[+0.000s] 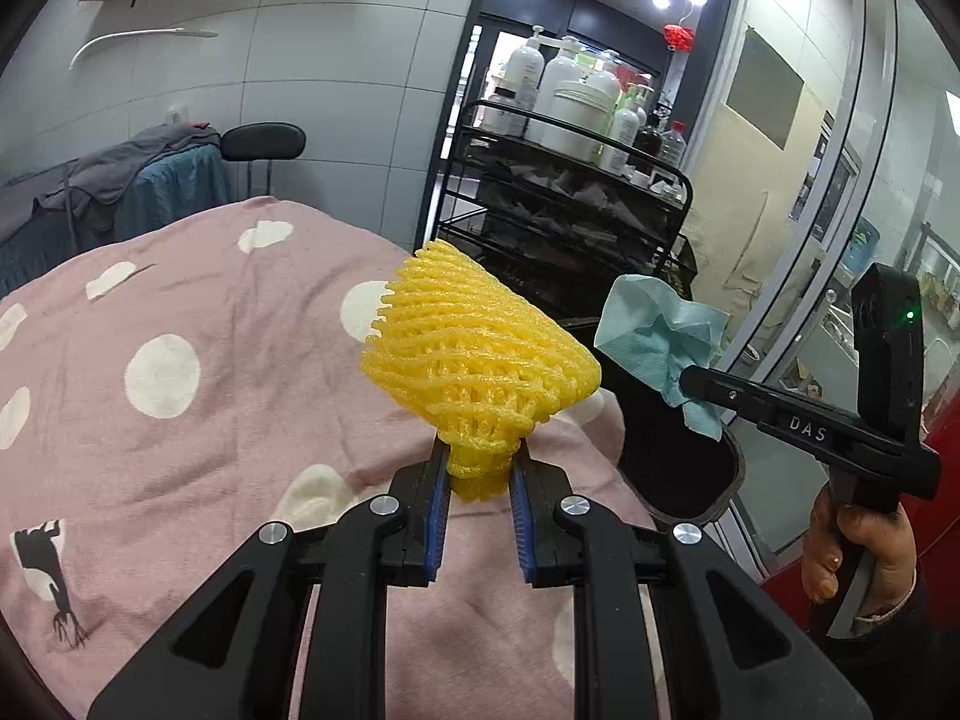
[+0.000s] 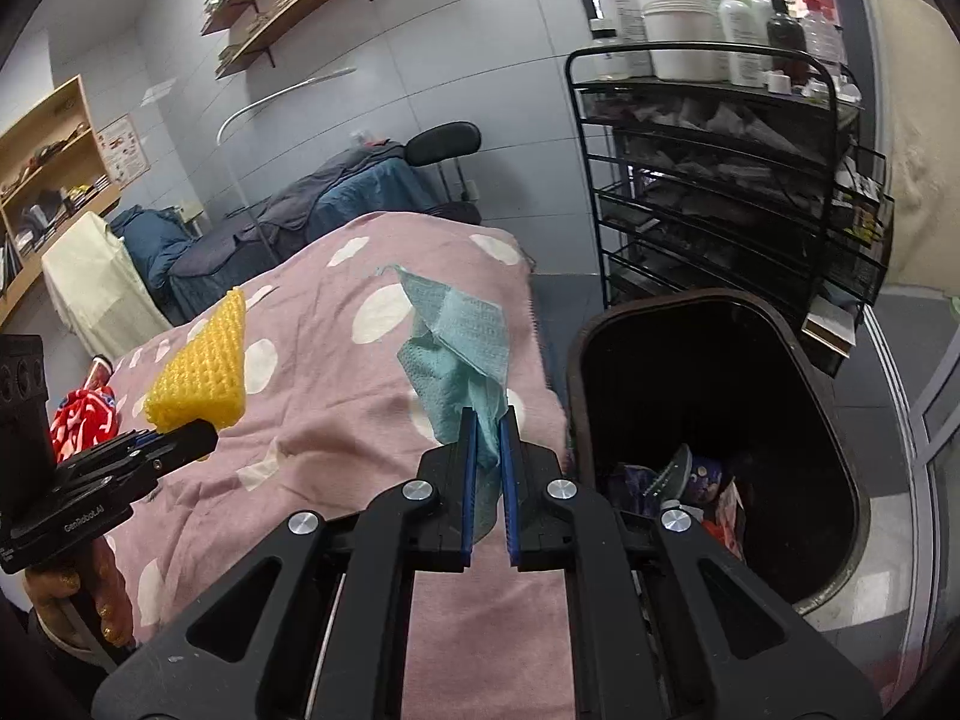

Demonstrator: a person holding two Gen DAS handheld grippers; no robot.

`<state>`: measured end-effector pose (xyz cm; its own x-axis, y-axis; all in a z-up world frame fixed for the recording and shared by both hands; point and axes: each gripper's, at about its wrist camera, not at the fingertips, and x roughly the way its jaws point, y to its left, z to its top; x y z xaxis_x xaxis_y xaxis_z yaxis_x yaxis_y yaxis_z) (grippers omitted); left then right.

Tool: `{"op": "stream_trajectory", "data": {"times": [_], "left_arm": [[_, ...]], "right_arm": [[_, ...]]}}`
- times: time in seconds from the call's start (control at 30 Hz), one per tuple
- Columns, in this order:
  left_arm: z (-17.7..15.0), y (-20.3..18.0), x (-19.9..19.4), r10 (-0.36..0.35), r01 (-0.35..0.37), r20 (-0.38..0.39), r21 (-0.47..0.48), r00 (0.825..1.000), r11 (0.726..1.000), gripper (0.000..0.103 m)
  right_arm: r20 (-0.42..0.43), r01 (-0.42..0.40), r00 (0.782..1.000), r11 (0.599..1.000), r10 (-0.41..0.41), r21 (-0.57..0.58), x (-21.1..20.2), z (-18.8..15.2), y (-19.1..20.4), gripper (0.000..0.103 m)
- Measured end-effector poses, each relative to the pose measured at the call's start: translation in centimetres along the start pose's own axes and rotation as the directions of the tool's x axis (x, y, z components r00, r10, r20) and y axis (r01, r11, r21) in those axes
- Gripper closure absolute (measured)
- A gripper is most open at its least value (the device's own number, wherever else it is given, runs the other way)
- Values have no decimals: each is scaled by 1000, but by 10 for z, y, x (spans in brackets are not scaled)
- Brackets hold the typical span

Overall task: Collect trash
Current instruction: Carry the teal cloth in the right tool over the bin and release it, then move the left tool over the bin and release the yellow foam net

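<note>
Nearest, the left tongs (image 1: 477, 477) are closed on the narrow end of a yellow foam net (image 1: 474, 354), which flares out above the blue pads. The right tongs (image 2: 489, 438) are closed on a crumpled teal paper towel (image 2: 459, 348); a flap of it hangs down between the pads. Both pieces of trash are held in the air over the pink blanket (image 2: 312, 396) with white dots that covers the bed.

Just right of the bed, on the floor, stands the dark trash bin (image 2: 840, 438), open, with some wrappers already at the bottom. The step in hand seems to be the carrying of both pieces to this bin. To do it well, I think each piece must come fully over the opening before the tongs release, because both are light and can drift or catch on the rim. The paper towel is the nearer one to the bin, so it is sensible to drop it first, low inside, and then make room for the net.

On the left side of the blanket lies a red and white wrapper (image 2: 81, 420), maybe the next trash.

Farther, behind the bin, a black wire cart (image 2: 708, 192) carries white bottles (image 2: 678, 30); their labels are too small to read. Readable writing is only on the tools: "DAS" on the right one and "GenRobot.AI" on the left one.
</note>
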<state>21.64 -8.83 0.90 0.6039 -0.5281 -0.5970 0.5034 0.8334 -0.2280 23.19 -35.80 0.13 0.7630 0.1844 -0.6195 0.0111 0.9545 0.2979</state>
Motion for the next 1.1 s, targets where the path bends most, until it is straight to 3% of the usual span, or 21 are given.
{"op": "stream_trajectory", "data": {"times": [0.17, 0.33, 0.73, 0.77, 0.83, 0.87, 0.9, 1.1], "left_arm": [[1, -23, 11, -47, 47, -12, 25, 999, 999, 85], [1, -46, 22, -79, 80, -30, 61, 996, 995, 85], [-3, -80, 51, -145, 157, -109, 113, 983, 981, 85], [-3, -82, 53, -146, 159, -114, 116, 983, 980, 85], [-5, -85, 56, -147, 163, -124, 123, 981, 979, 85], [-5, -87, 57, -149, 165, -129, 127, 980, 978, 85], [-6, -88, 58, -149, 166, -132, 129, 980, 978, 85], [-6, -96, 67, -157, 179, -154, 140, 975, 974, 85]], "right_arm": [[-18, 73, 997, 996, -72, 55, 2, -11, -31, 94], [-78, 206, 977, 974, -199, 91, 16, -24, -63, 94], [-220, 305, 939, 938, -266, 165, 60, -58, -116, 93], [-228, 307, 937, 936, -265, 171, 63, -59, -118, 86], [-235, 311, 935, 933, -266, 182, 66, -62, -122, 64], [-228, 314, 935, 932, -270, 183, 65, -64, -121, 45], [-218, 318, 936, 931, -278, 180, 65, -65, -121, 39], [-173, 306, 945, 940, -279, 152, 57, -68, -114, 35]]}}
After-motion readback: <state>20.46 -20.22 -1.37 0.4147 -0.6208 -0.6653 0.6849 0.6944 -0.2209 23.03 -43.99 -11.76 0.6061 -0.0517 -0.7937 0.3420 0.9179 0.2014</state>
